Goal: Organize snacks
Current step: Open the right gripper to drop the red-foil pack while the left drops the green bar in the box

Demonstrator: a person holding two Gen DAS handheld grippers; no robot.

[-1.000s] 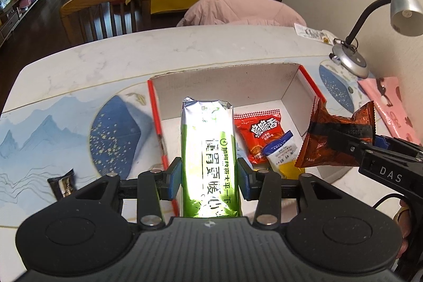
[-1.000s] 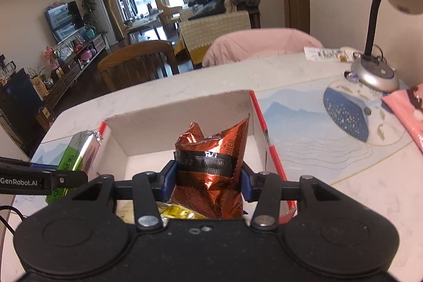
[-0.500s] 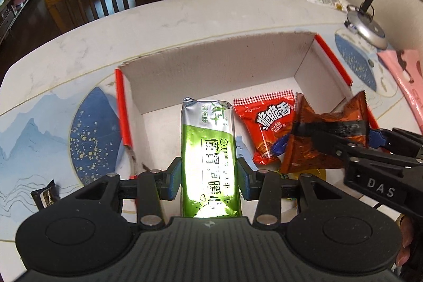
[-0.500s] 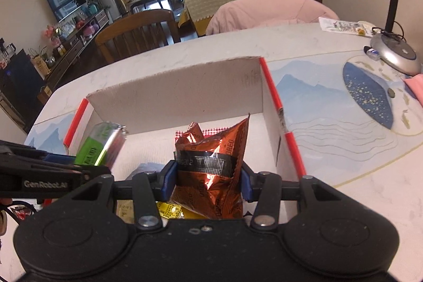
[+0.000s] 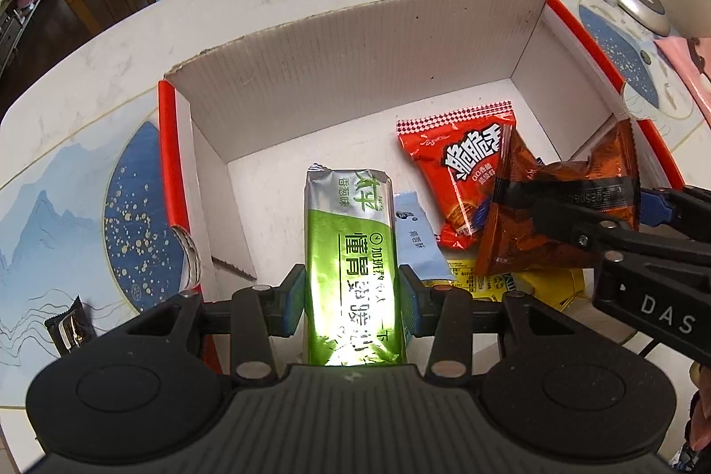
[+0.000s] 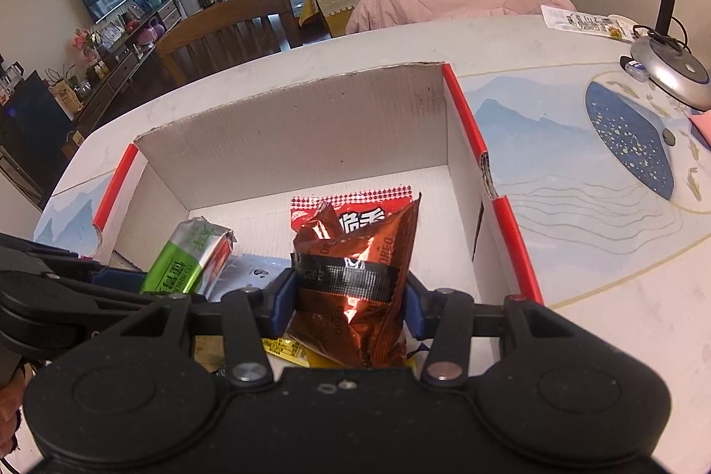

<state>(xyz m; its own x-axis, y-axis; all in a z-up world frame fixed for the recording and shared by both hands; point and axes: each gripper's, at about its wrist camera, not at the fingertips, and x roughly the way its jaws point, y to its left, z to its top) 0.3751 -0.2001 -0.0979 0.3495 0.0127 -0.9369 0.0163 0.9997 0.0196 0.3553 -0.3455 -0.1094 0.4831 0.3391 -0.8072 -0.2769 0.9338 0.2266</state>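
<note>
left gripper (image 5: 351, 298) clamps a green wrapped bar (image 5: 349, 247) over the left half of the red-rimmed cardboard box (image 5: 355, 43), near its left wall. bare box floor lies beyond the bar up to the far wall. further right a red snack bag (image 5: 453, 163) lies flat inside. right gripper (image 6: 351, 298) pinches a brown foil packet (image 6: 360, 252) above the box's right side, close to the red right rim. outside, left of the box, a small dark packet (image 5: 69, 329) sits on the table (image 5: 111, 74).

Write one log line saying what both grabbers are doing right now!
left gripper: shut on green snack pack | right gripper: shut on brown snack bag | both over box
</note>
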